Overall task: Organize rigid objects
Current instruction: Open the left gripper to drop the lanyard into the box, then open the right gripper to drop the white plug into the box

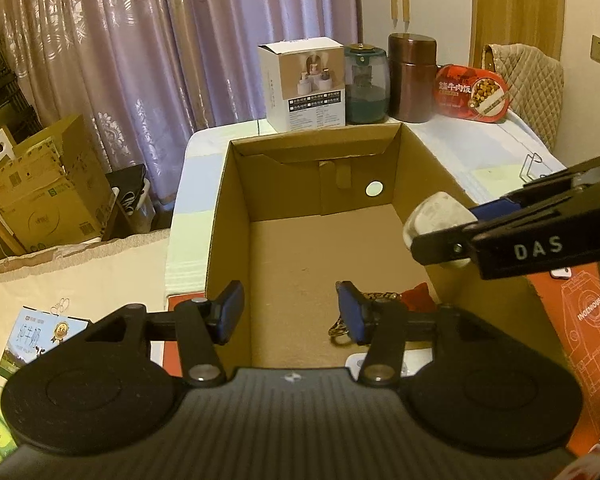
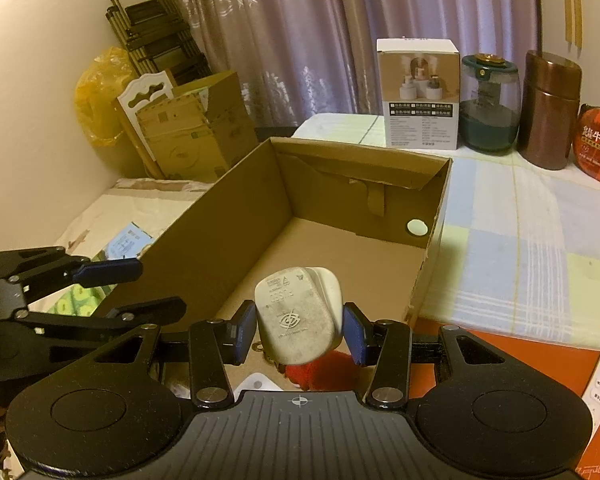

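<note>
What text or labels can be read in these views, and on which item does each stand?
"DAS": right gripper finger.
"牛肉饭": red tin.
"INGENIOUS": orange box.
"纯牛奶": milk carton.
White plug markings, white product box print: too small to read.

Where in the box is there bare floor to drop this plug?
The box floor is bare from the middle to the far wall. The near end is crowded: a red thing and a patterned thing lie under the plug.

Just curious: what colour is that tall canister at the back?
Coppery brown canister, clearest in the right wrist view.
</note>
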Available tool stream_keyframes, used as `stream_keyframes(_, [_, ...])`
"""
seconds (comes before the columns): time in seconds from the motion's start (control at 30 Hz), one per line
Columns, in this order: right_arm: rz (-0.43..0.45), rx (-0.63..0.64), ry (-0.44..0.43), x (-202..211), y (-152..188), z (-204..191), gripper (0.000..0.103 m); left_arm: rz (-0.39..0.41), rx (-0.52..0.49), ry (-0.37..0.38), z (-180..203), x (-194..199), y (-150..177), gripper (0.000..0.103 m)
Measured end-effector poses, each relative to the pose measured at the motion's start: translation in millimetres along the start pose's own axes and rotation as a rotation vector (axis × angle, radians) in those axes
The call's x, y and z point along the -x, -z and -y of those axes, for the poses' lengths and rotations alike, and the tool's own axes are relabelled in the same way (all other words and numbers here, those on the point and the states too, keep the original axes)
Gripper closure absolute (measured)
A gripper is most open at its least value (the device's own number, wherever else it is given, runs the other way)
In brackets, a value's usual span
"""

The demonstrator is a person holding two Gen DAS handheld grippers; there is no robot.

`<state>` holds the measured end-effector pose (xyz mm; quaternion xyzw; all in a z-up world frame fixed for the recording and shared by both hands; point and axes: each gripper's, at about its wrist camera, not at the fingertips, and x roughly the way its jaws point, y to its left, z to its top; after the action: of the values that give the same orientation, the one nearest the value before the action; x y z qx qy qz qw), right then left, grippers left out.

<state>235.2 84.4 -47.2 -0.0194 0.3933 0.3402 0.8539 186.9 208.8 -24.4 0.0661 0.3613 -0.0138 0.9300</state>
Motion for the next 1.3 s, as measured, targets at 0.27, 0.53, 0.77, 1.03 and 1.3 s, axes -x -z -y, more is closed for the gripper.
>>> stream_keyframes(0.27, [-0.006,0.001,0.006,-3,-2,0,0.06,-0.003,0.006,0.007,2,-1,1,0.056])
stream_keyframes(0.53, [-0.009,0.0,0.019,-7,-4,3,0.06,-0.004,0.009,0.014,3,-4,2,0.056])
stream_keyframes(0.77, [-0.008,0.002,0.025,-10,-5,7,0.06,-0.002,0.014,0.019,2,-5,1,0.056])
stream_keyframes(1.03, [-0.014,0.0,0.031,-16,-7,10,0.06,0.002,0.021,0.025,3,-8,1,0.056])
stream_keyframes(1.3, [-0.014,0.009,0.046,-22,-8,11,0.06,0.003,0.028,0.028,3,-9,0,0.056])
